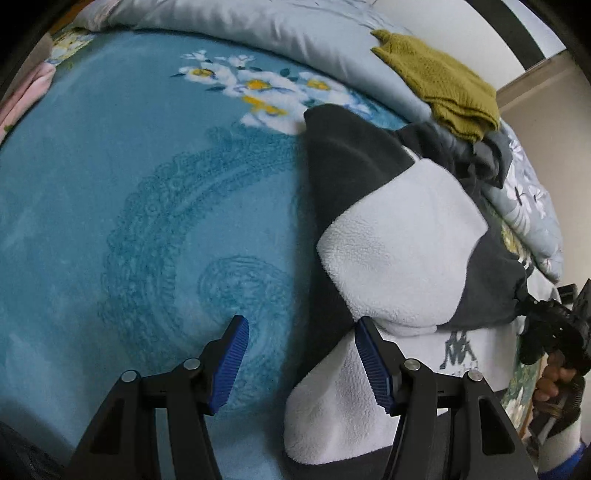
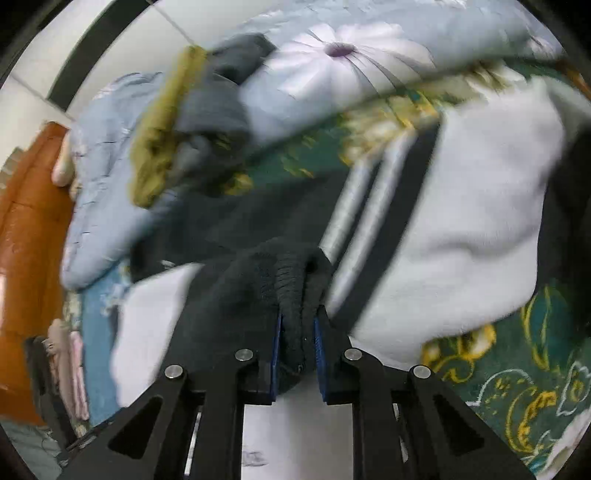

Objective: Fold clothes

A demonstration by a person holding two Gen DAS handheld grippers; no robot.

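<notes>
One grey-and-white fleece sweatshirt (image 1: 399, 251) lies along the right side of the bed's blue plush blanket (image 1: 129, 206), partly folded over itself, a white sleeve panel draped across the dark grey body. Its dark ribbed cuff (image 2: 291, 295) is lifted off the blanket near the bed's right edge, pinched between the blue pads of the right gripper (image 2: 297, 343), whose jaws stand narrow with only the bunched knit between them. In the left wrist view that same gripper appears at the far right, held in a person's hand (image 1: 554, 380), with grey fabric stretched toward it.

The left gripper (image 1: 301, 363) hovers low over the near part of the bed with its jaws spread wide and nothing between them; its right pad (image 1: 373, 365) sits over the sweatshirt's white fleece, its left pad over bare blue blanket.

Beyond the sweatshirt, toward the far right corner, an olive-green knitted garment (image 1: 439, 81) rests on top of a crumpled grey garment (image 1: 476, 151), both piled on a pale blue floral duvet (image 1: 258, 29) that runs along the bed's far edge. A dark green blanket with gold pattern (image 2: 517, 369) shows under the sweatshirt at the right edge. The right wrist view is blurred.
</notes>
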